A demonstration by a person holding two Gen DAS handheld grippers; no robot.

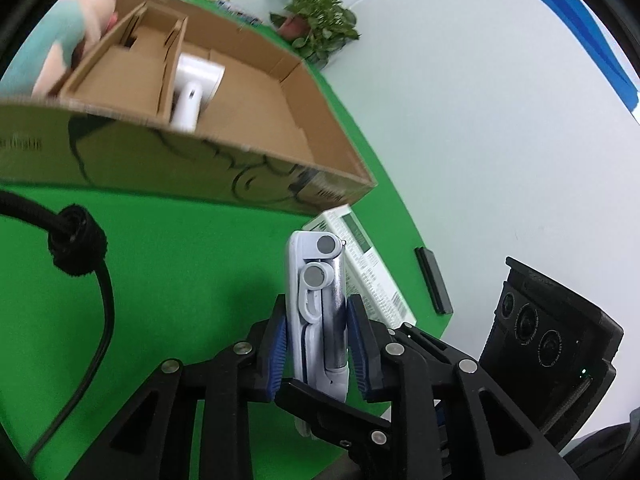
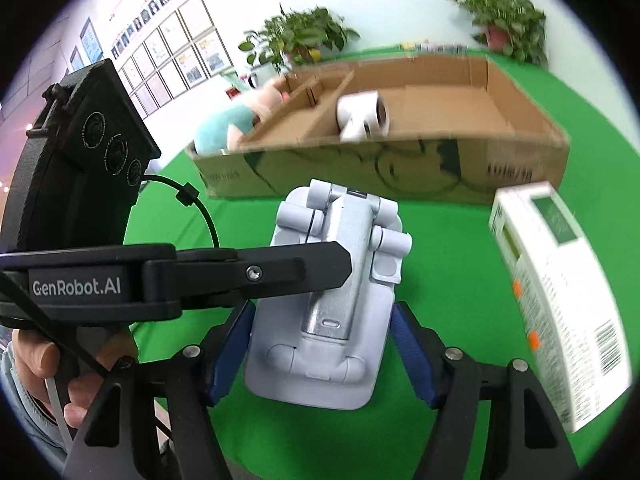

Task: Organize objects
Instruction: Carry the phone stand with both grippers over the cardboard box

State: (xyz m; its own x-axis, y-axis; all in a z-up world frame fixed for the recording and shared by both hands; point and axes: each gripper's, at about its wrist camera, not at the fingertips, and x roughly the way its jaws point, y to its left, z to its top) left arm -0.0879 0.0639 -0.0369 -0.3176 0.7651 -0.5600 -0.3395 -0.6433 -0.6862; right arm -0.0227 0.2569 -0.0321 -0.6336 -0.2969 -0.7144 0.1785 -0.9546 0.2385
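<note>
Both grippers clamp the same folded phone stand [image 2: 332,300], lifted off the green felt-like table cover [image 1: 168,280]. Stand is pale lavender-white matte plastic with a brushed silver metal centre plate, rounded hinge barrels and round grey hinge caps. Left gripper [image 1: 316,344] is nearly closed, ribbed blue rubber pads squeezing the stand's thin edges; right gripper [image 2: 324,356] is held wider, blue pads against the stand's broad sides. The left gripper's black plastic finger crosses over the stand's face in the right wrist view. Far side: shallow corrugated cardboard box [image 2: 520,152] with dividers, a glossy white cylindrical camera-like device [image 2: 364,116] lying inside. A flat white printed carton [image 2: 560,292] lies on the cover to the right, near the box.
</note>
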